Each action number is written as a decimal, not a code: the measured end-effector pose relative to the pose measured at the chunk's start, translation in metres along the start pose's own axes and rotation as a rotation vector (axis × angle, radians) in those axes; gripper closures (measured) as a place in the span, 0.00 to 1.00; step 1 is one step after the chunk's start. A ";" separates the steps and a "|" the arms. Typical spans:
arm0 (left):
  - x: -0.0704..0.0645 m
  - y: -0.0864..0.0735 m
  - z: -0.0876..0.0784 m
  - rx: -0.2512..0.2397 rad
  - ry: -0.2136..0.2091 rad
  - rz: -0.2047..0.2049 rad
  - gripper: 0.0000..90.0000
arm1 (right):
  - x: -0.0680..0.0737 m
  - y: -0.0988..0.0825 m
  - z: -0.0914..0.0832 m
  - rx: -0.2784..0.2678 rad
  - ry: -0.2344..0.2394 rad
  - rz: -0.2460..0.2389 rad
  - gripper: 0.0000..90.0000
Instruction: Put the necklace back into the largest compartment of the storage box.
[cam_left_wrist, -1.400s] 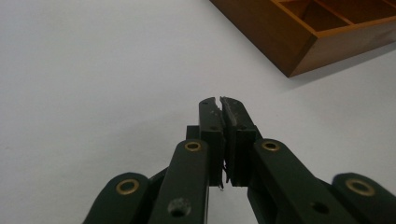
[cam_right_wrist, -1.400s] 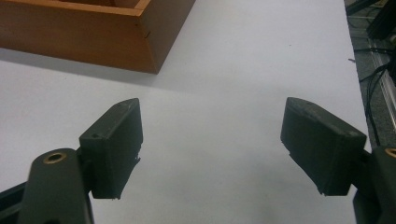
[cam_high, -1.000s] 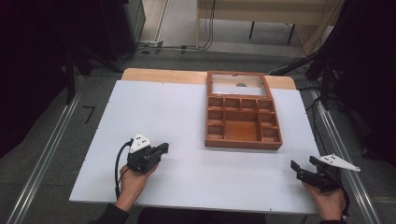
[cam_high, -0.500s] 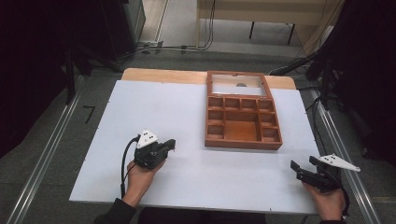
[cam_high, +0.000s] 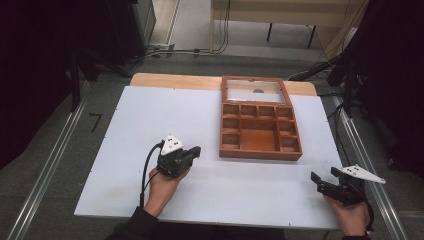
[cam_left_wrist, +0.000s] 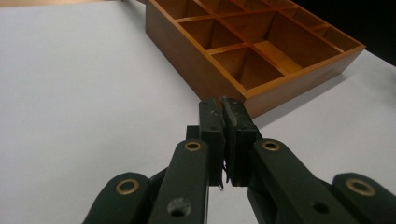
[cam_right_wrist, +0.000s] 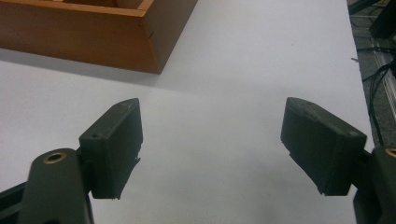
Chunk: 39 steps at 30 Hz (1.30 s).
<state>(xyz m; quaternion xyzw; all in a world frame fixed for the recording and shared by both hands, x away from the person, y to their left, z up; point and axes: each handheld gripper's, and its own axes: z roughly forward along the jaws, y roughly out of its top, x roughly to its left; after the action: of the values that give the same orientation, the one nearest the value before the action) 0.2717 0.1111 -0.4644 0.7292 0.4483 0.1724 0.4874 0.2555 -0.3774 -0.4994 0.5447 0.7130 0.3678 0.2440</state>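
Observation:
A wooden compartment box (cam_high: 260, 125) lies on the white table (cam_high: 150, 115), its several compartments bare, with a glass-paned lid section at the far end. My left gripper (cam_high: 196, 150) is shut with nothing between its pads and points toward the box's near left corner (cam_left_wrist: 243, 100), a short way off. In the left gripper view the two black pads (cam_left_wrist: 223, 112) press flat together. My right gripper (cam_high: 325, 176) rests near the table's front right edge, open, with nothing between its fingers (cam_right_wrist: 116, 140); the box's near corner (cam_right_wrist: 154, 51) sits ahead of it.
Dark equipment racks and cables stand beyond the table's far edge. A wooden strip (cam_high: 170, 80) runs along the back of the table. Metal rails (cam_high: 45, 170) flank both sides on the floor.
My left hand has carried its shut gripper to the right and slightly forward, nearer the box. The right gripper has stayed where it was.

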 end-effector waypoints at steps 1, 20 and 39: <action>-0.001 0.001 0.001 0.000 -0.002 0.002 0.97 | 0.000 0.000 0.000 0.000 0.000 0.000 0.21; -0.024 0.020 0.024 -0.003 -0.043 0.025 0.97 | 0.002 0.001 0.002 0.006 0.005 -0.005 0.21; -0.038 0.037 0.041 -0.008 -0.052 0.050 0.98 | 0.002 0.001 0.003 0.006 0.012 -0.008 0.21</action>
<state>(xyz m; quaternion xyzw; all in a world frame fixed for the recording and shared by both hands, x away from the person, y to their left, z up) 0.2974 0.0531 -0.4447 0.7424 0.4164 0.1672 0.4974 0.2576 -0.3743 -0.5001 0.5404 0.7178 0.3678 0.2396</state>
